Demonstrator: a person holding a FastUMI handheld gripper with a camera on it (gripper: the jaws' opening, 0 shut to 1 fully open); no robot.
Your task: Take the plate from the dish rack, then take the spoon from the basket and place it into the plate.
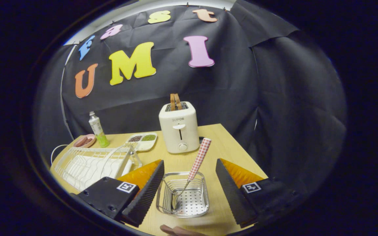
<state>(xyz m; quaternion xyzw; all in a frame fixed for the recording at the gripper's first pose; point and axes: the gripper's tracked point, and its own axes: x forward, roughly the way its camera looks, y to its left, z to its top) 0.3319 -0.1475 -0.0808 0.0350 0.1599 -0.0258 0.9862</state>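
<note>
Black cloth is hung behind a pale wooden table point(228, 147), on which everything for the task is laid out.

Seen from the gripper view, the claw point(189, 193) is held wide, its two fingers spread apart with nothing gripped between them. A small metal basket point(183, 194) stands on the table in the gap between the fingers, neither of which is touching it. The spoon point(196, 165) is propped in that basket, its bowl resting on the perforated floor and its checked handle leaning up and away over the far rim, towards a white toaster point(179, 131) standing beyond. The handle is thereby left free above the basket, which would seem the natural place for it to be taken.

To the left of the left finger, a white wire dish rack point(90, 162) is set on the table; whether a plate remains in it cannot be told from here. Beyond the rack, a small bottle point(97, 133), a pink dish point(84, 141) and a divided tray point(143, 141) are placed near the cloth, well apart from the basket.

At the near edge of the table, just before the basket, a rounded brownish shape is glimpsed; what it is cannot be determined. The claw is judged to be lined up on the basket for the spoon step.
</note>
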